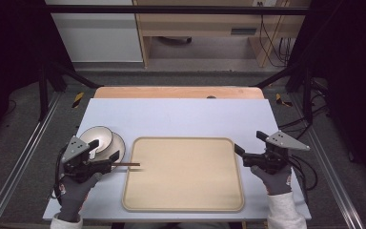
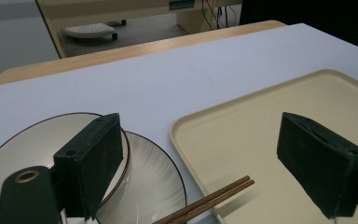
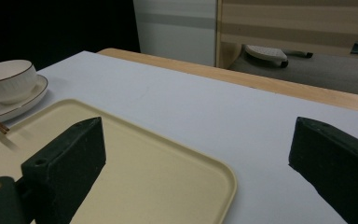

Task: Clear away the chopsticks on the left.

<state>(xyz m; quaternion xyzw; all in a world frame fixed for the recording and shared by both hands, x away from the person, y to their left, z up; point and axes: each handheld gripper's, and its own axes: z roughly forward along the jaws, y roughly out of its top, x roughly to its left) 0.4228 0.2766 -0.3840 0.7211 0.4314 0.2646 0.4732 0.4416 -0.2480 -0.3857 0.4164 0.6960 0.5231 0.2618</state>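
Chopsticks lie across the tray's left rim beside the plate; left gripper hovers spread above them, right gripper wide, idle. Next: lower, pinch.

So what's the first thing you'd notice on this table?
The big beige tray in the middle of the pale table. To its left sits a bowl on a plate, with brown chopsticks poking over the tray's edge. An open gripper waits on each side, the left gripper and the right gripper.
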